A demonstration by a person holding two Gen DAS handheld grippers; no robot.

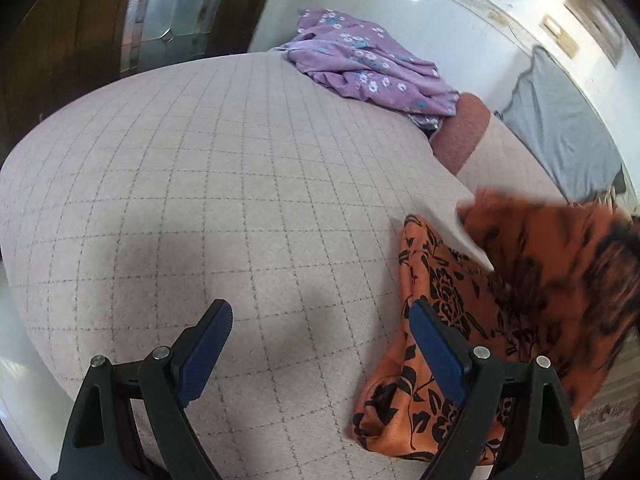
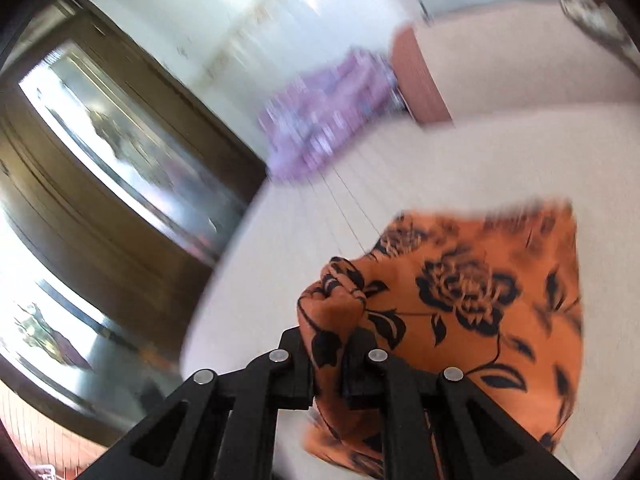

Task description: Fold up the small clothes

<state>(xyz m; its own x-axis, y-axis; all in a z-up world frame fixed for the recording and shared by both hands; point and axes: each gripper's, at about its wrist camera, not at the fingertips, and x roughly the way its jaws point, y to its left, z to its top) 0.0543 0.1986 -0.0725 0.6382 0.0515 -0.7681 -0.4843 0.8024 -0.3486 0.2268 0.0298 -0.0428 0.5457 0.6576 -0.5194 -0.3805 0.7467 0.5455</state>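
Observation:
An orange cloth with black flowers (image 1: pixel 460 320) lies at the right edge of the checked bed cover (image 1: pixel 200 184); its far part is blurred and lifted. My left gripper (image 1: pixel 320 312) is open and empty above the cover, its right finger (image 1: pixel 436 344) over the cloth's near edge. In the right wrist view my right gripper (image 2: pixel 330 340) is shut on a bunched fold of the orange cloth (image 2: pixel 460 292), which hangs and spreads to the right. A crumpled purple flowered garment (image 1: pixel 368 64) lies at the bed's far side; it also shows blurred in the right wrist view (image 2: pixel 320 120).
A reddish-brown pillow (image 1: pixel 460 136) and a grey sheet (image 1: pixel 560 120) lie beyond the bed's right edge. A dark wooden door with glass panes (image 2: pixel 100 160) stands at the left. The white wall (image 1: pixel 400 0) is behind the bed.

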